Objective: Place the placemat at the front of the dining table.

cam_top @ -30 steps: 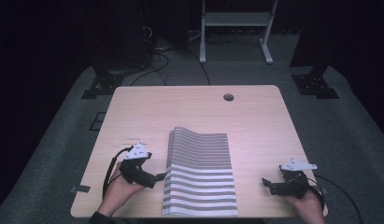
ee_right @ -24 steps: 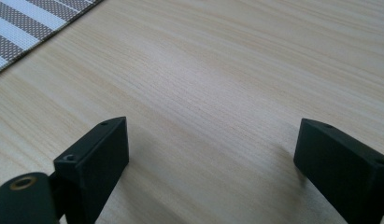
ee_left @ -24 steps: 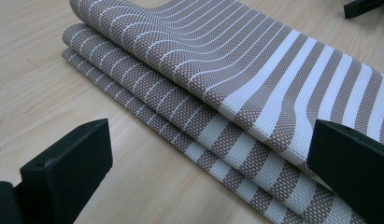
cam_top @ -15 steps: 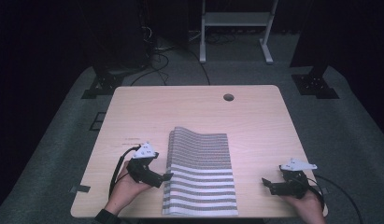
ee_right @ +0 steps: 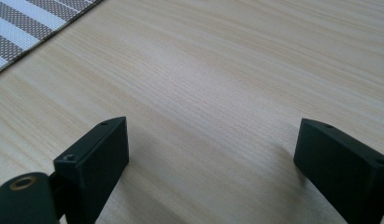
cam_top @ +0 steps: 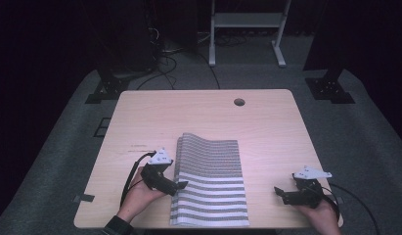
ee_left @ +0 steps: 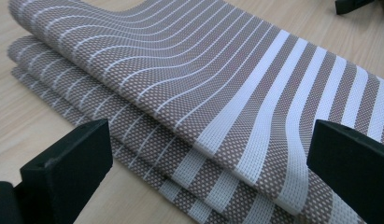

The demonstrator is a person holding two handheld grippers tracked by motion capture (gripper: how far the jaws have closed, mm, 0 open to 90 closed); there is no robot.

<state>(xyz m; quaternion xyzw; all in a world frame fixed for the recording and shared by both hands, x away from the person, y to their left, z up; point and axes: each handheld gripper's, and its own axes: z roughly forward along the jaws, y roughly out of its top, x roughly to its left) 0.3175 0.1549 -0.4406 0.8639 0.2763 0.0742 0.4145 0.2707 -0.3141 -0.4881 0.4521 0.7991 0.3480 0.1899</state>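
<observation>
Brown-and-white striped woven cloth (cam_top: 211, 183) folded, ungrabbed | my left gripper (cam_top: 181, 185) at its edge, jaws apart | right gripper (cam_top: 278, 191) well aside, jaws apart

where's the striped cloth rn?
In the high view the folded striped cloth lies at the table's near edge, centre-left. The left tongs, open, sit at its left edge; the right tongs are well off to its right.

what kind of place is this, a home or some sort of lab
Most likely a lab or recording studio, not a home. A bare wooden table stands on grey carpet in a dark room, with black stand bases and loose cables on the floor behind it and a white metal frame at the back.
</observation>
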